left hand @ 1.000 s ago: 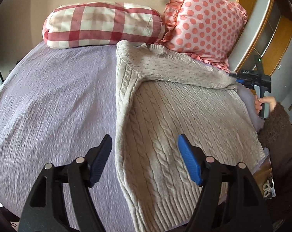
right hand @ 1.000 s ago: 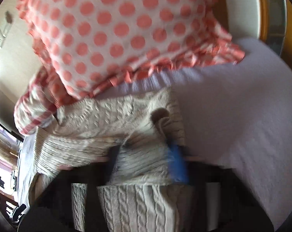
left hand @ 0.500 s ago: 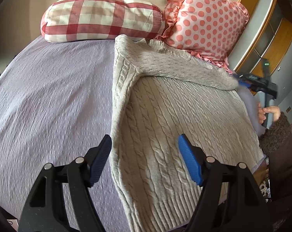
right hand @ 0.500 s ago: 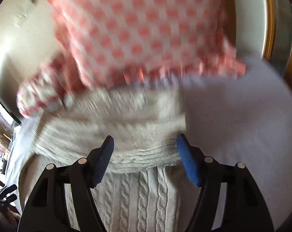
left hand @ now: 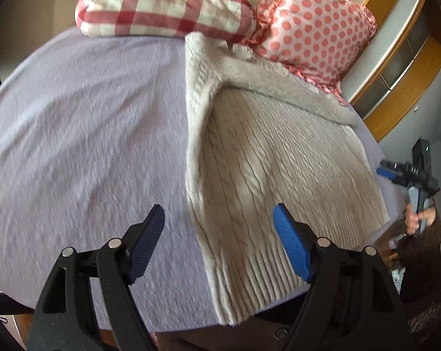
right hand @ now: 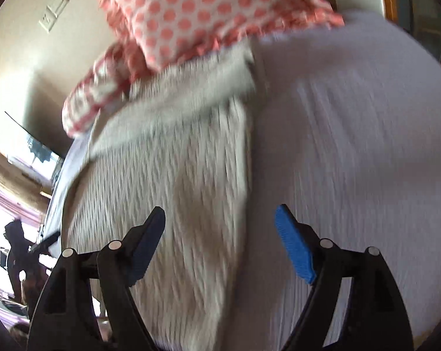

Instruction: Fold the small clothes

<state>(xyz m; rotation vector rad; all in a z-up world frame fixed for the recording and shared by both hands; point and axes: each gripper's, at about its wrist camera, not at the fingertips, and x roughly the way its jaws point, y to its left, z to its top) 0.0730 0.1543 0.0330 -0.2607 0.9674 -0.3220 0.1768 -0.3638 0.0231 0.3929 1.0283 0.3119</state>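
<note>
Beige cable-knit sweater (left hand: 273, 158) lies flat on the lavender bedspread (left hand: 83, 134); both sleeves folded in over the body, one down its left edge, one slanting across the top. Ribbed hem at the bed's near edge. Collar end touches the checked pillow (left hand: 162, 5) and the polka-dot pillow (left hand: 314, 20), which stand side by side at the far end.

Left gripper (left hand: 219, 241): jaws spread wide, nothing between them, above the sweater's hem corner; one blue pad over bare bedspread, the other over knit.

Right gripper (right hand: 220, 241): jaws likewise wide apart and empty, hovering over the sweater's right edge (this view heavily motion-blurred). In the left wrist view it shows off the sweater's right side, past the bed edge, in the person's hand (left hand: 418, 215).
</note>
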